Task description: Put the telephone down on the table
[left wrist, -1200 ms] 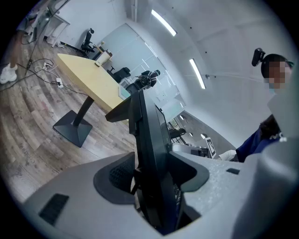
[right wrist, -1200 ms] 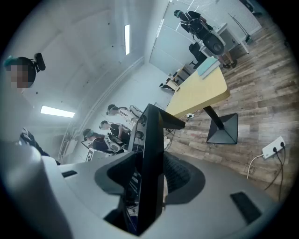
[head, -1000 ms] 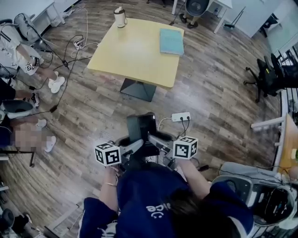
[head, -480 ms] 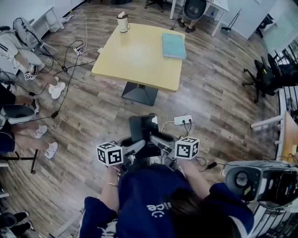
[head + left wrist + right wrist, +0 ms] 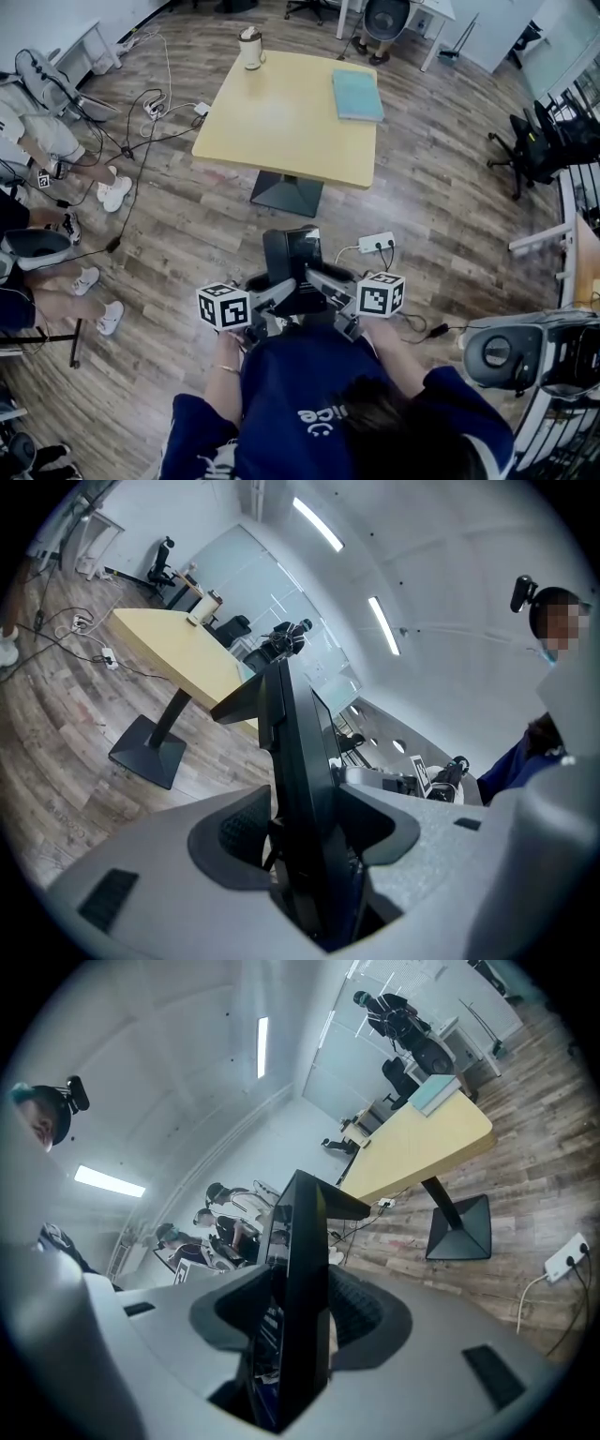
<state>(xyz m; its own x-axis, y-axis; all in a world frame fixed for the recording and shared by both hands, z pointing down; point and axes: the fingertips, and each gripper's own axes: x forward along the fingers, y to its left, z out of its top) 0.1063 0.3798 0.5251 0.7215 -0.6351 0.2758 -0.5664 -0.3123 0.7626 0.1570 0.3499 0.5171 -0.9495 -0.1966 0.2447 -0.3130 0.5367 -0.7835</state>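
Observation:
A black desk telephone point(image 5: 290, 270) hangs in the air in front of the person, well short of the yellow table point(image 5: 291, 117). Both grippers clamp it from opposite sides. My left gripper point(image 5: 274, 298) is shut on its left edge, and the phone's dark body point(image 5: 302, 780) stands edge-on between the jaws. My right gripper point(image 5: 316, 281) is shut on the right edge, where the slab point(image 5: 302, 1288) fills the gap between the pads. The table point(image 5: 183, 653) lies ahead and to the left in the left gripper view, ahead and to the right as the yellow table point(image 5: 422, 1143) in the right gripper view.
On the table stand a white kettle point(image 5: 250, 47) at the far left corner and a teal book point(image 5: 357, 95) at the far right. A power strip point(image 5: 376, 246) and cables lie on the wood floor. People sit at the left. Office chairs point(image 5: 539, 150) stand at the right.
The person has stepped forward with the phone held by both grippers; the table now sits slightly nearer and lower in the head view. Both grips are unchanged.

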